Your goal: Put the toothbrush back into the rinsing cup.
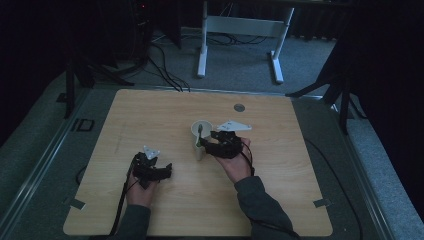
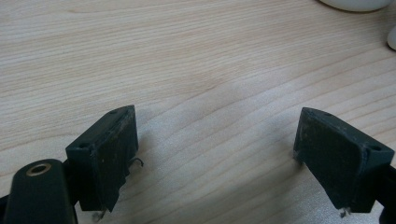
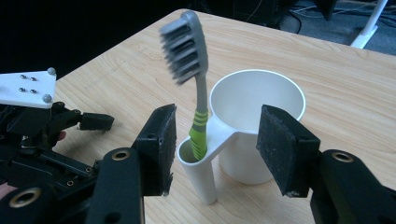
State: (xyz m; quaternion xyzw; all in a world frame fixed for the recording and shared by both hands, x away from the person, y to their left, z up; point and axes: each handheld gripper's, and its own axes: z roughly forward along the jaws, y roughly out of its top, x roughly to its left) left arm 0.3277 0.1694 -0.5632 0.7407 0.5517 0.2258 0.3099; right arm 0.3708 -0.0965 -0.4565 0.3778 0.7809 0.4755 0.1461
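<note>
Where high view blurs, right gripper view shows toothbrush [image 3: 196, 98] upright (holder tube [image 3: 198, 172]).

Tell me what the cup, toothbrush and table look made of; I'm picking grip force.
Cup: looks like white plastic, smooth and matte, with a thin moulded rim and a side tube. Toothbrush: grey plastic handle, green ribbed grip that may be rubber, dark bristles. Table: pale wood grain, flat and even, so probably laminate rather than solid wood.

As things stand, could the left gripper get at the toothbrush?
Probably yes: the left gripper is open over bare table, but the right gripper, jaws open around the toothbrush, crowds one side of the cup.
</note>
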